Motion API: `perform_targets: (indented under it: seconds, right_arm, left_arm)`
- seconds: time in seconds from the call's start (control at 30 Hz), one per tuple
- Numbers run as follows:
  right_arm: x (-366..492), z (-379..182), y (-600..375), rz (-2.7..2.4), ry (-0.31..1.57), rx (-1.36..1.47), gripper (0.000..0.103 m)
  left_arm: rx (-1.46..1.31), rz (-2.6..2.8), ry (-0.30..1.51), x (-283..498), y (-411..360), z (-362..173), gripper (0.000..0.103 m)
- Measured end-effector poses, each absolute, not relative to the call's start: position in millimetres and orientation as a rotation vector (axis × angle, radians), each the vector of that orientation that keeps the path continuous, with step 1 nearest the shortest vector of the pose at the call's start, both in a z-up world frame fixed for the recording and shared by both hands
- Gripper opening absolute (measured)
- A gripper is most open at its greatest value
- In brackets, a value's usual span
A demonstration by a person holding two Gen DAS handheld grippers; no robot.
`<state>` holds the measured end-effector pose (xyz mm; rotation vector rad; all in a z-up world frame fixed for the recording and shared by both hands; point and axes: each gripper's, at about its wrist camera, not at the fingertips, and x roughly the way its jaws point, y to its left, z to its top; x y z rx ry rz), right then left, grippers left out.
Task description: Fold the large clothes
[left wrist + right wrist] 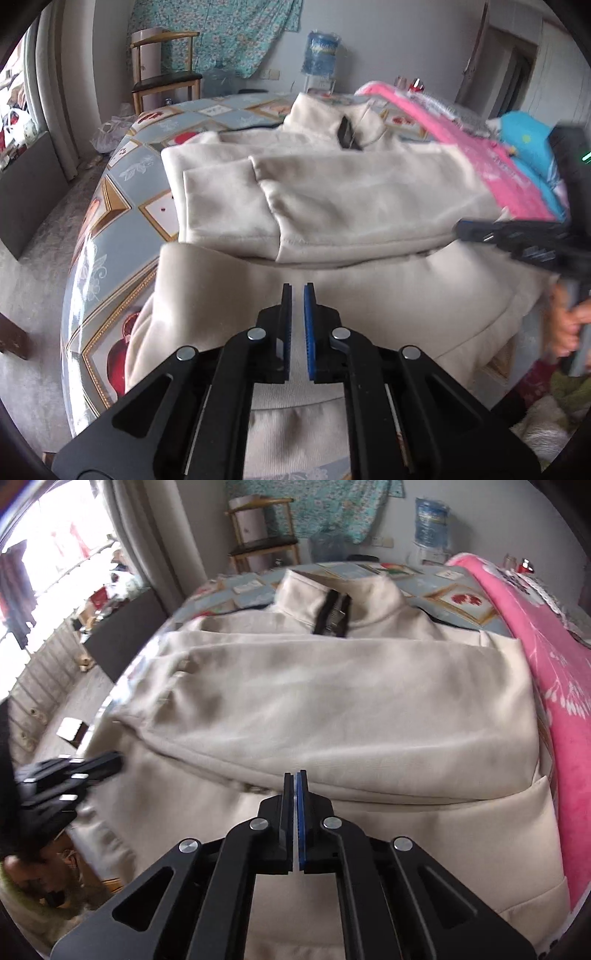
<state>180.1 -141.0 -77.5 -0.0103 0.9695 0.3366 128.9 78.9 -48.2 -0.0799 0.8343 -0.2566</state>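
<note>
A cream zip-neck sweatshirt [332, 195] lies face up on the patterned table [122, 206], both sleeves folded across its chest; it also fills the right wrist view [332, 709]. Its collar with a dark zip [332, 613] points away from me. My left gripper [297, 291] hovers over the lower body of the sweatshirt with its jaws a narrow gap apart and nothing between them. My right gripper [295, 779] is shut and empty above the folded sleeve's lower edge. Each gripper shows blurred at the edge of the other's view, the right one [517, 240] and the left one [70, 771].
A pink blanket [554, 672] and a blue item [528, 147] lie along the table's right side. A wooden chair [166, 70] and a water dispenser bottle [321, 51] stand behind the table. The table's left edge drops to the floor.
</note>
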Motion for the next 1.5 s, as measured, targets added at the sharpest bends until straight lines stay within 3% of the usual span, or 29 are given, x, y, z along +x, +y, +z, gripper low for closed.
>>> perform_targets:
  seconds: [0.23,0.3,0.33,0.37,0.47,0.5,0.53,0.57,0.8,1.03,1.1,1.13,1.2,1.23,1.27,1.33,1.5]
  right_arm:
    - [175.4,-68.0,-166.4,0.385,0.988,0.144,0.005]
    - [165.4,-60.1,-168.7,0.41,0.991,0.131,0.022]
    - [160.7,-58.6,-169.2,0.43,0.995,0.134,0.044]
    - [158.2,-59.4,-168.5,0.445,1.002,0.137,0.05]
    - [157.7,-79.7,-152.8,0.45,1.073,0.068,0.048]
    - [157.8,-86.4,-146.6,0.431,1.086,0.03,0.04]
    - [158.8,-93.1,-140.9,0.422,1.091,-0.004,0.019]
    - [158.1,-92.1,-139.3,0.437,1.08,0.004,0.005]
    - [168.8,-60.5,-142.9,0.397,0.936,0.053,0.001]
    - [171.0,-60.6,-149.2,0.414,0.97,0.092,0.001]
    - [162.8,-57.2,-153.6,0.44,1.003,0.102,0.011]
    - [159.6,-58.5,-154.1,0.445,1.017,0.101,0.029]
    - [154.9,-65.0,-152.4,0.453,1.028,0.095,0.049]
    - [154.7,-72.5,-148.9,0.45,1.051,0.079,0.049]
    - [154.7,-78.7,-144.9,0.445,1.068,0.059,0.042]
    - [154.2,-88.9,-135.7,0.436,1.072,0.005,0.006]
    - [158.4,-70.2,-141.7,0.433,0.98,0.072,0.005]
  left_arm:
    - [0.026,-0.32,0.832,124.1,45.5,-33.2,0.007]
    - [0.038,-0.293,0.854,123.6,45.2,-39.2,0.007]
    - [0.039,-0.267,0.871,125.2,47.5,-44.7,0.007]
    - [0.041,-0.24,0.884,126.4,50.9,-50.1,0.007]
    - [0.039,-0.164,0.923,130.8,63.8,-63.8,0.007]
    - [0.011,-0.171,0.916,130.5,69.0,-64.6,0.007]
    - [-0.006,-0.169,0.913,130.1,72.6,-64.5,0.007]
    - [-0.006,-0.165,0.911,129.5,74.3,-64.5,0.007]
    - [-0.036,-0.23,0.833,116.6,73.9,-34.7,0.007]
    - [0.066,-0.338,0.811,116.9,24.5,-26.8,0.007]
    - [0.081,-0.331,0.853,120.9,19.6,-38.3,0.007]
    - [0.084,-0.321,0.887,124.4,19.0,-47.1,0.007]
    - [0.088,-0.29,0.934,130.0,20.1,-60.9,0.007]
    - [0.08,-0.285,0.944,131.2,22.5,-65.7,0.007]
    - [0.057,-0.292,0.93,130.2,26.0,-65.3,0.007]
    - [0.041,-0.288,0.936,130.7,30.3,-64.7,0.007]
    - [-0.016,-0.333,0.866,121.2,41.2,-39.4,0.007]
